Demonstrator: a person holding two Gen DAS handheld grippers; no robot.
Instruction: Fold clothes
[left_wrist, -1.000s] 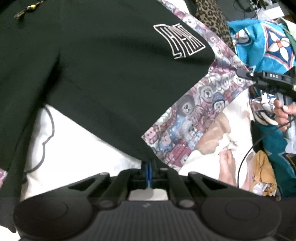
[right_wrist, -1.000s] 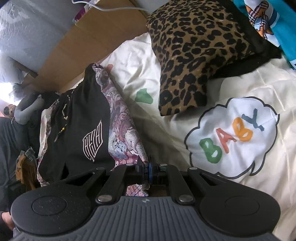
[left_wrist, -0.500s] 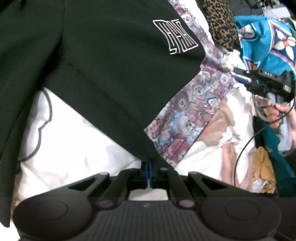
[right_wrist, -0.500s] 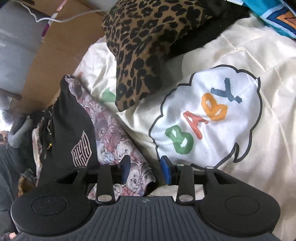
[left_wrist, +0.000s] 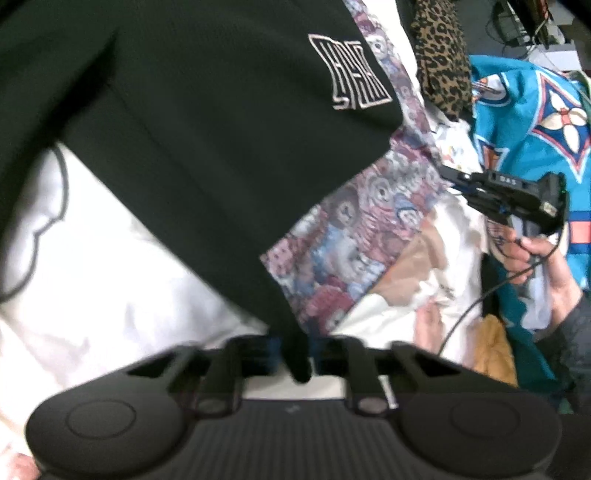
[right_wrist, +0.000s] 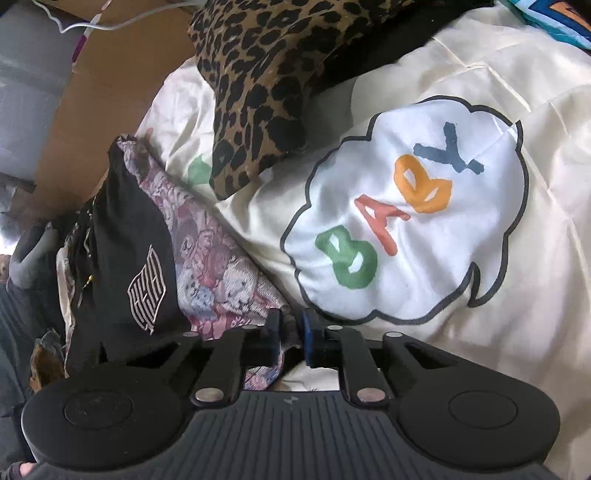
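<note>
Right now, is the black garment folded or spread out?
Partly spread, not folded: the black garment hangs in one loose sheet from the left gripper, over the bear-print cloth.

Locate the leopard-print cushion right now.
In the right wrist view the leopard-print cushion lies top centre on the cream bedspread, up-left of the BABY cloud print and just above the bear-print cloth.

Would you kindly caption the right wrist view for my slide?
Right gripper closing on the bear-print fabric beside the BABY-print sheet.
</note>
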